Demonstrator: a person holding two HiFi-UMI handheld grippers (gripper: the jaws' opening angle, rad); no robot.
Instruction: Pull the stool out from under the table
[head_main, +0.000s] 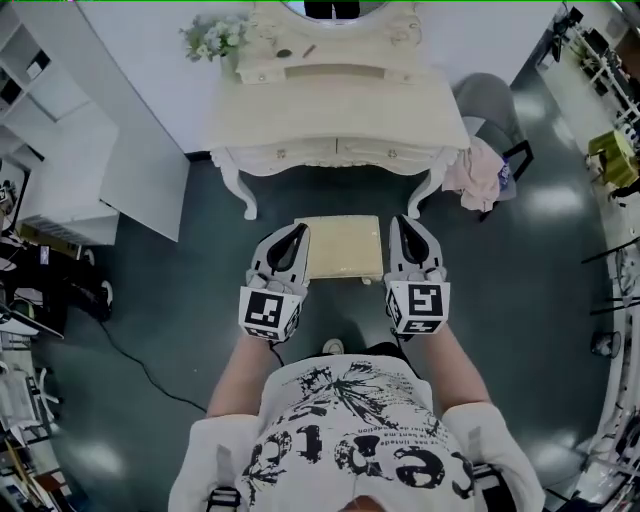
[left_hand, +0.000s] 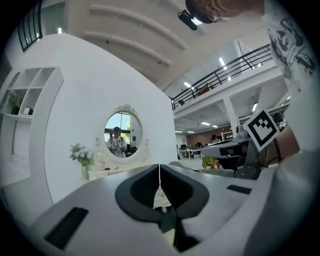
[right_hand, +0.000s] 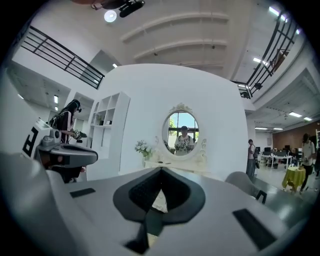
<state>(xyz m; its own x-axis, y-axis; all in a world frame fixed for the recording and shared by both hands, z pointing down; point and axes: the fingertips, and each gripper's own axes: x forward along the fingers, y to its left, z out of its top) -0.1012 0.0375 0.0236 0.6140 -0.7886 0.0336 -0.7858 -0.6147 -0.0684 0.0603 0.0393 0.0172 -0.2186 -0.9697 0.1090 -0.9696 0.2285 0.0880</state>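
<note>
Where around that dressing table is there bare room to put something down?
The dressing table's front top is bare, from its raised back ledge to the front edge. The stool's seat, seen between the left gripper and right gripper, is bare. Crowded: the back ledge with flowers and small items, and the right side, where a grey chair holds a pink cloth.

Stool (head_main: 340, 247): low, cream, with a square flat top and a lipped front edge. It stands upright and squared to the table on the dark floor (head_main: 200, 250). It is centred before the table's front and fully clear of it, with a strip of floor showing between the two.

Table (head_main: 335, 115): a cream dressing table with a scalloped apron, curved carved legs and a raised back shelf, backed against the white wall (head_main: 150, 40). The stool sits in line with the gap between the front legs, just outside them.
</note>
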